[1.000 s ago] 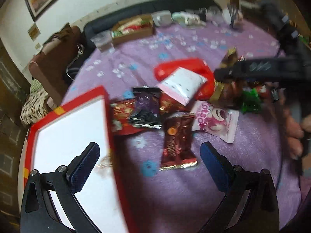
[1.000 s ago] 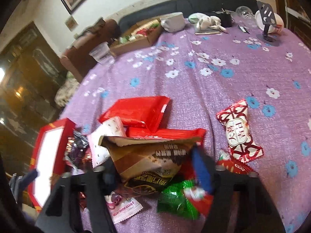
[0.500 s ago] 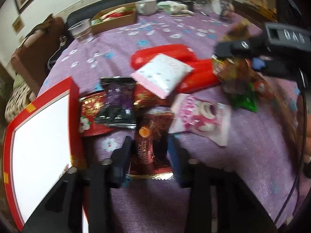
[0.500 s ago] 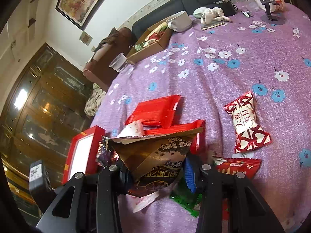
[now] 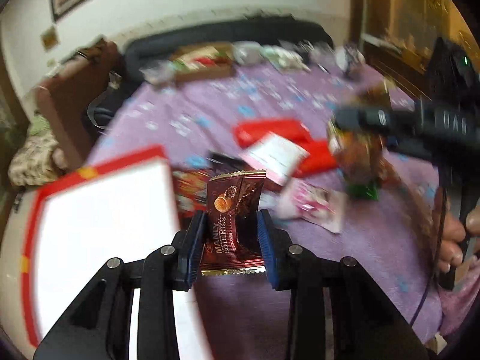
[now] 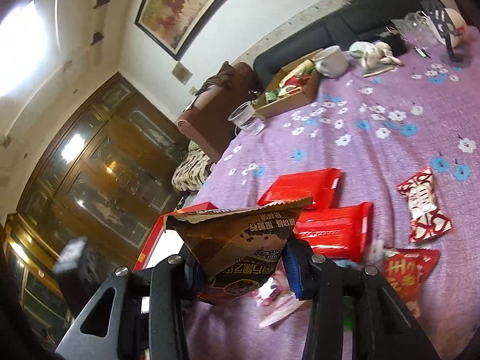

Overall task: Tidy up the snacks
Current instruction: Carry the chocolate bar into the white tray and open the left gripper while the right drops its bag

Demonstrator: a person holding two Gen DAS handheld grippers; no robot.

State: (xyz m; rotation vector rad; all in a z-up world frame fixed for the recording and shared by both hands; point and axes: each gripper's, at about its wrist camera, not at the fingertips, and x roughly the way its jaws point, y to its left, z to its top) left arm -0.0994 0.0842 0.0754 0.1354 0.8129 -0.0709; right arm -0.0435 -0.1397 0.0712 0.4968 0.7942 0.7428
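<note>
Change: half a second ago the dark red chocolate packet (image 5: pixel 232 225) lay on the purple cloth (image 5: pixel 375 255); now it is lifted clear.
Left gripper (image 5: pixel 231 246): blue pads clamped on the packet's sides, packet upright between them.
Left of it: red-rimmed white tray (image 5: pixel 99 210), just beside the fingers.
Right gripper (image 6: pixel 240 265): closed on a brown snack bag (image 6: pixel 240 240), raised above the cloth.
Beyond and right: two red packets (image 6: pixel 303 186), then a red-white candy (image 6: pixel 423 204), apart.
</note>
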